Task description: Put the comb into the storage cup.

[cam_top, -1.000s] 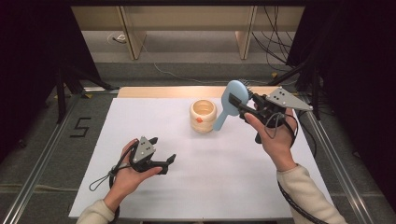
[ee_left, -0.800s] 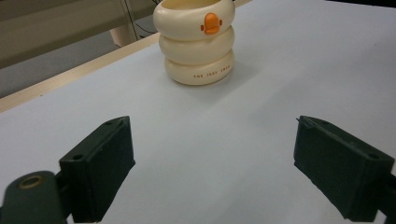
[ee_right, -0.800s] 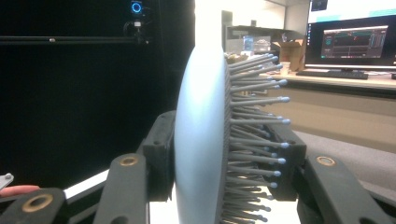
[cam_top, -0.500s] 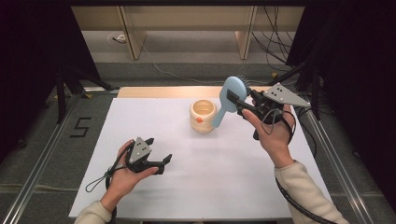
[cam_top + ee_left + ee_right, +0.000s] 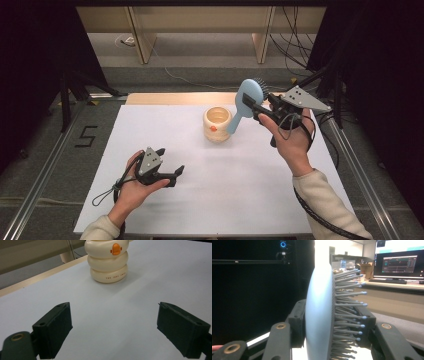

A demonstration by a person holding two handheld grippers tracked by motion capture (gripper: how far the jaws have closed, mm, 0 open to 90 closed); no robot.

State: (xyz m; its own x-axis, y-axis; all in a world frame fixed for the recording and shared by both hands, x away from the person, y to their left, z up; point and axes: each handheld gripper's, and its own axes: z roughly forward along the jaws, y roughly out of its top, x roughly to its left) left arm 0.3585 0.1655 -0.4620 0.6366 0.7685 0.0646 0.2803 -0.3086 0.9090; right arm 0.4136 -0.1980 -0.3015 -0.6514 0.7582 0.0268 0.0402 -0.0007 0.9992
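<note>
Right claw [image 5: 256, 106], clenched on the hairbrush [image 5: 246, 100], carries it above the cup [image 5: 218, 124], next lowering handle-first; left claw [image 5: 170, 175] released.

A: What type of location is this?
B: A laboratory recording station. A white table [image 5: 150, 125] sits inside a metal frame [image 5: 45, 165] with black curtains [image 5: 30, 75]; cables [image 5: 295, 40] run across the floor, and a monitor [image 5: 398, 262] shows software readouts.

Bare white table [image 5: 260, 190] all around; the cream cup [image 5: 217, 125] alone stands mid-table as obstacle
</note>
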